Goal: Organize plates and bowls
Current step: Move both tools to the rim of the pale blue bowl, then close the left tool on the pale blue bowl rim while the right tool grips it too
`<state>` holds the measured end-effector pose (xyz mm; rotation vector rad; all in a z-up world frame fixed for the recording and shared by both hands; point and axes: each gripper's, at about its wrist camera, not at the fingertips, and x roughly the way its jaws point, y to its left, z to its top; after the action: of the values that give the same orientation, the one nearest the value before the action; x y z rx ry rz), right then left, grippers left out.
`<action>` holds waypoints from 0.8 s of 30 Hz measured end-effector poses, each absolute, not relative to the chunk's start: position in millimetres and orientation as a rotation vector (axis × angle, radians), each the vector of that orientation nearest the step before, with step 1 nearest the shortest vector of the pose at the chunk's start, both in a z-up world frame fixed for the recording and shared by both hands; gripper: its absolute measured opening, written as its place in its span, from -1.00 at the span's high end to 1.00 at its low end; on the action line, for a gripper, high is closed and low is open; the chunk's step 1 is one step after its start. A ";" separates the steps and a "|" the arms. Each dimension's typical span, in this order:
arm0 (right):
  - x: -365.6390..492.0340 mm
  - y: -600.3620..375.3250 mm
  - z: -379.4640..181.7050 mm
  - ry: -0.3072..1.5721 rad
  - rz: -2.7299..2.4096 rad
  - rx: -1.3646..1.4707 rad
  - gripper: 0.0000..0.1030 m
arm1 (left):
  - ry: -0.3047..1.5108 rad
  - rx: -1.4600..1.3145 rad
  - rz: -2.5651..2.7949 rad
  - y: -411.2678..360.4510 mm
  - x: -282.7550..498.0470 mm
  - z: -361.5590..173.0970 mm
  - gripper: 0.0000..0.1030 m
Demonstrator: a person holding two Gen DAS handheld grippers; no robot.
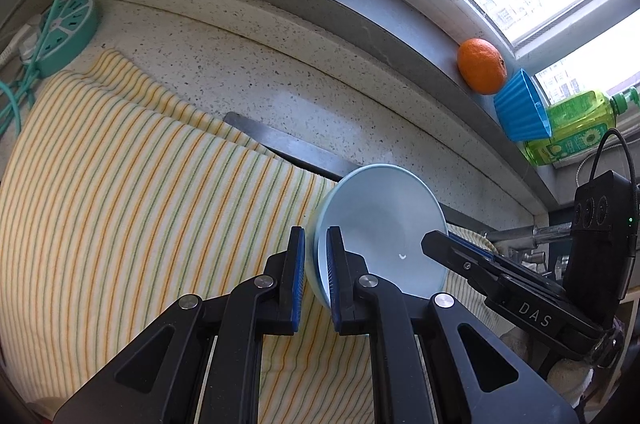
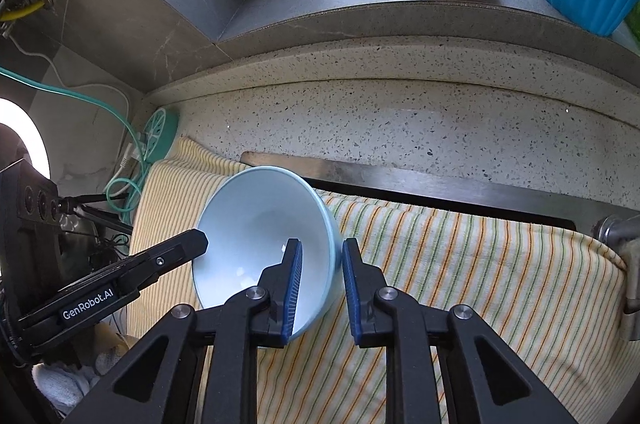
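Left wrist view shows both grippers' fingers clamped on opposite walls of a pale blue ceramic bowl [image 1: 384,220], left gripper [image 1: 316,276] and right gripper [image 2: 320,288], tilted over a yellow striped cloth [image 1: 120,184] on the speckled worktop [image 1: 280,72].

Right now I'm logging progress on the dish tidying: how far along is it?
Nothing looks put away yet: no stack or other dish is in view. In hand: one light blue bowl, tilted over the striped towel, with the left gripper clamped on one side of its rim and the right gripper straddling the opposite side. Left: setting it down; where it goes isn't visible.
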<state>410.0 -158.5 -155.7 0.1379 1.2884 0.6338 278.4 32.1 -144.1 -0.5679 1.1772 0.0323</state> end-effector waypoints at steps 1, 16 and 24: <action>409.5 -158.8 -156.3 1.289 0.633 0.135 0.66 | 1.176 -0.566 0.032 32.1 277.9 -144.1 0.82; 404.0 -160.5 -159.1 1.278 0.603 0.102 0.84 | 1.182 -0.549 0.029 29.0 275.2 -146.8 0.87; 393.6 -160.9 -149.8 1.269 0.607 0.103 0.84 | 1.158 -0.549 0.031 29.0 264.3 -135.8 0.87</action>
<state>393.6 -160.9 -149.8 0.1033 1.2690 0.6071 264.3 29.0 -135.8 -0.5490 1.1575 0.0310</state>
